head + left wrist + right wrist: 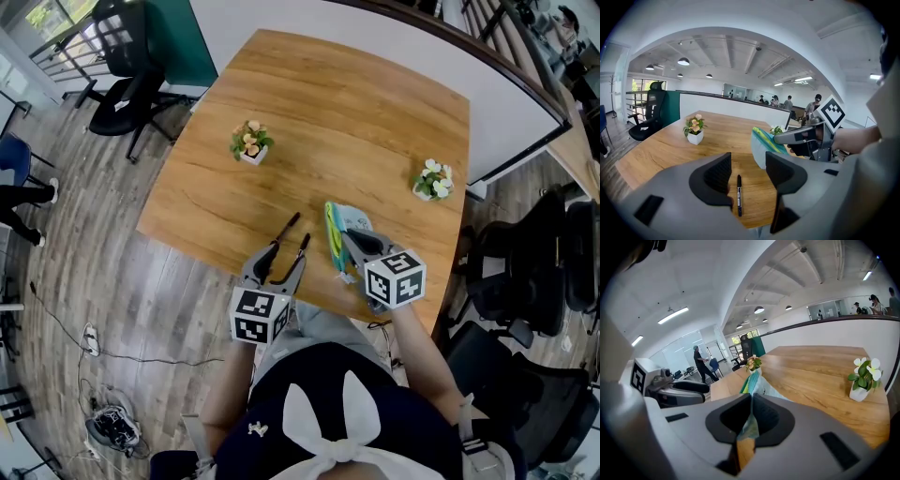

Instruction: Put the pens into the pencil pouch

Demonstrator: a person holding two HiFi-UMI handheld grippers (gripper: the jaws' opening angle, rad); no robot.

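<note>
The pencil pouch (339, 228), pale blue with green and yellow stripes, stands up off the wooden table (356, 112). My right gripper (354, 246) is shut on its near edge; the fabric (754, 383) is pinched between the pads in the right gripper view. Two black pens (286, 228) (303, 246) lie on the table near its front edge, left of the pouch. My left gripper (278, 267) is just behind them, open and holding nothing. In the left gripper view one pen (738, 194) shows on the table through the gap, with the pouch (761, 143) to the right.
Two small potted plants stand on the table, one at the back left (250, 141) and one at the right (433, 180). Office chairs (127, 80) stand on the floor around the table. The table's front edge is right under my grippers.
</note>
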